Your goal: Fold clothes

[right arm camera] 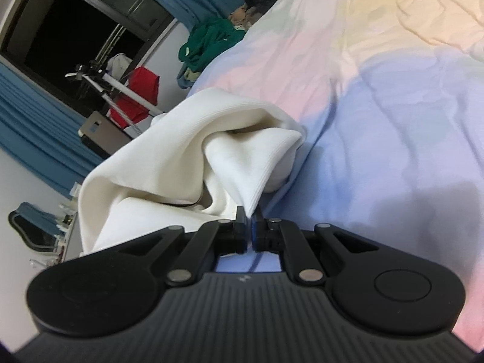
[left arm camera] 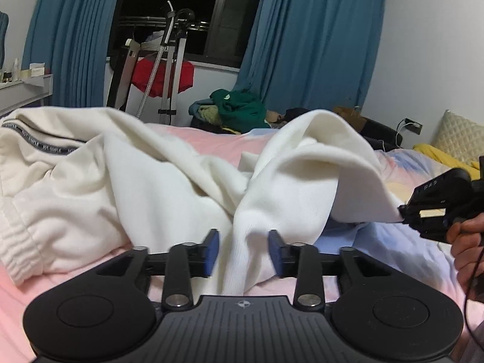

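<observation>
The left gripper (left arm camera: 243, 252) stands open, its blue pads (left arm camera: 211, 251) either side of a ridge of the white garment (left arm camera: 145, 181) without pinching it. The right gripper (right arm camera: 250, 227) is closed tight on a ribbed edge of the same garment (right arm camera: 169, 166), holding that corner lifted off the bed (right arm camera: 378, 121); in the left view it sits at the far right with the cloth (left arm camera: 332, 166) tented up to it. The garment lies crumpled across the pastel sheet (left arm camera: 211, 142), its elastic hem at the left. The step looks like gathering a second hold before spreading the piece flat. To do it well, the left jaws should close on a single edge layer rather than the bunched ridge, then both holds should draw apart evenly so wrinkles pull out before any fold.
</observation>
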Demonstrator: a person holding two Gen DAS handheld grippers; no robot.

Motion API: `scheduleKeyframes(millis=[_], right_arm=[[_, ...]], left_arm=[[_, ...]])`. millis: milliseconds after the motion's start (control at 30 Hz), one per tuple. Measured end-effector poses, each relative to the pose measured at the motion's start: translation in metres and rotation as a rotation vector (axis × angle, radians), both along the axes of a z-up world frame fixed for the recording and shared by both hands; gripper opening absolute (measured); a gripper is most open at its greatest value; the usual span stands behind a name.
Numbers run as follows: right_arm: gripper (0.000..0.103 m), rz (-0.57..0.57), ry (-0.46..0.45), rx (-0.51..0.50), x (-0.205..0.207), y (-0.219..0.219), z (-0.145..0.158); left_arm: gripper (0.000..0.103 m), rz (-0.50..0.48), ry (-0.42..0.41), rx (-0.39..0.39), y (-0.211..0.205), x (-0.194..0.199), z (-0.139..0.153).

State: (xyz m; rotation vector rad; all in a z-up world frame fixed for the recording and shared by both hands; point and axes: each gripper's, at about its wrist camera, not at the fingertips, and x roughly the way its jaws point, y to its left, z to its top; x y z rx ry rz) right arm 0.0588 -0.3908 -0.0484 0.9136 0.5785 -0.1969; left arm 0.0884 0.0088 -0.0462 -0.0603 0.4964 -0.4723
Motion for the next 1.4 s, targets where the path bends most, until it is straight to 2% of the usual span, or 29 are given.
scheduleKeyframes(millis=[100,267,400,567,667,733,767,833,900,967,1200,1300,1400], right_arm=[[0.005,-0.016,0.013,-0.023,0.000,-0.001,-0.003],[0.005,-0.040,0.024,-0.004,-0.001,-0.004,-0.007],[0.005,-0.052,0.024,0.000,-0.002,-0.005,-0.008],[0.006,-0.074,0.020,0.012,-0.005,-0.007,-0.011],[0.006,-0.078,0.013,0.007,-0.005,-0.006,-0.011],[0.006,-0.080,0.009,0.004,-0.005,-0.006,-0.012],[0.006,-0.080,0.007,0.002,-0.005,-0.006,-0.012],[0.006,-0.080,0.005,-0.003,-0.005,-0.005,-0.012],[0.006,-0.079,0.002,-0.010,-0.006,-0.004,-0.012],[0.006,-0.079,-0.003,-0.021,-0.006,-0.002,-0.010],[0.006,-0.068,-0.062,-0.133,-0.003,0.014,0.001],[0.005,-0.066,-0.085,-0.192,0.003,0.023,0.004],[0.005,-0.070,-0.105,-0.269,0.011,0.031,0.005]], left_arm=[[0.049,-0.011,-0.009,-0.012,0.000,0.004,0.011],[0.058,-0.028,-0.038,0.019,-0.013,0.029,0.039],[0.074,-0.086,-0.056,0.049,-0.041,0.064,0.064],[0.075,-0.171,-0.070,0.177,-0.099,0.104,0.085],[0.075,-0.238,-0.046,0.247,-0.134,0.126,0.086],[0.075,-0.258,-0.043,0.338,-0.157,0.135,0.079],[0.073,-0.255,-0.035,0.400,-0.169,0.141,0.073],[0.062,-0.258,-0.013,0.514,-0.190,0.150,0.060],[0.024,-0.275,0.017,0.593,-0.209,0.156,0.050],[0.011,-0.265,0.047,0.633,-0.221,0.164,0.047],[0.006,-0.112,0.095,0.492,-0.233,0.236,0.113],[0.005,-0.017,0.065,0.395,-0.240,0.283,0.155],[0.006,0.119,-0.027,0.336,-0.252,0.327,0.179]])
